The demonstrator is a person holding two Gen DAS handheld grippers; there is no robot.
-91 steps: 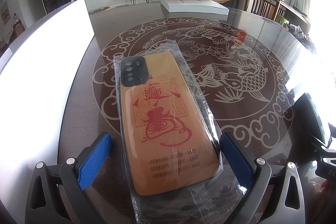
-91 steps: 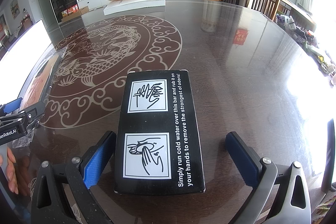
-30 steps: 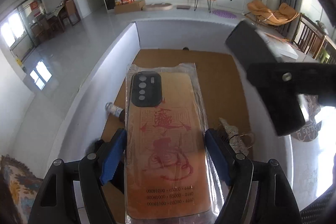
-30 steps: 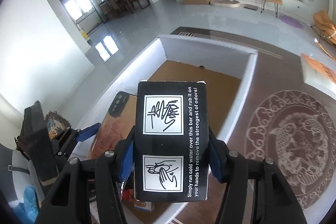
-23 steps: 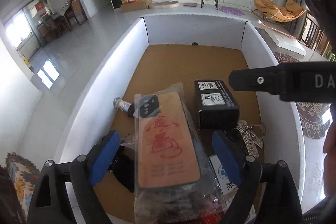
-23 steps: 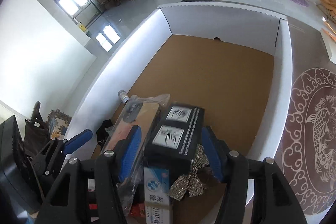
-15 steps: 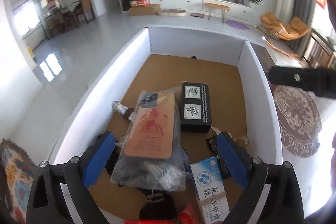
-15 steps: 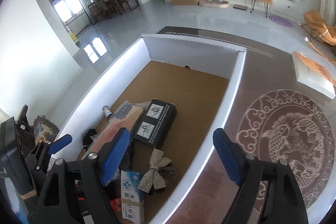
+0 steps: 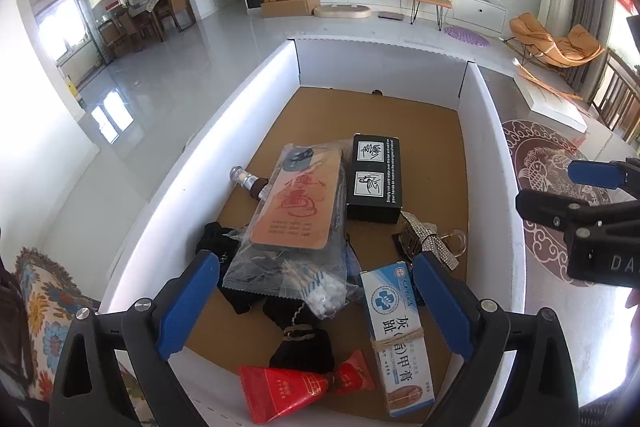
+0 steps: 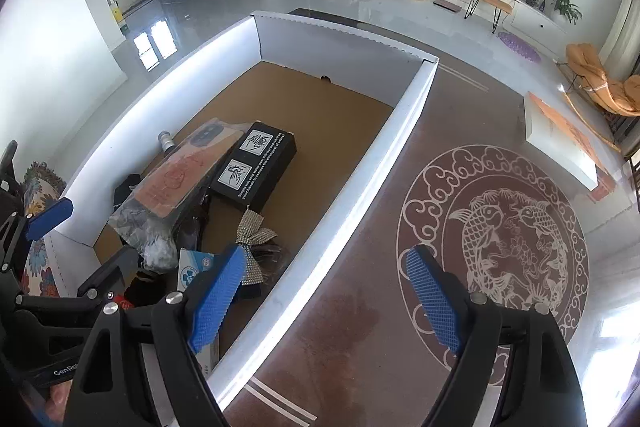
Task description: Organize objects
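An orange phone case in a clear bag (image 9: 296,203) lies in the white cardboard box (image 9: 496,187), on top of other items. The black soap-bar box (image 9: 374,183) lies just right of it. Both show in the right wrist view: the case (image 10: 180,179), the black box (image 10: 256,163). My left gripper (image 9: 316,303) is open and empty, above the near end of the white box. My right gripper (image 10: 324,291) is open and empty, above the box's right wall (image 10: 360,187) and the table.
The box also holds a blue-and-white carton (image 9: 400,331), a red packet (image 9: 288,395), a rhinestone bow (image 9: 428,243), black cloth (image 9: 300,343) and a small metal bottle (image 9: 246,181). The dark table with a fish medallion (image 10: 500,239) lies right of the box. A flat white box (image 10: 560,135) lies far right.
Both grippers carried their items over the box, opened and let them go inside. Both have since pulled back and up; the right one has shifted right over the table.
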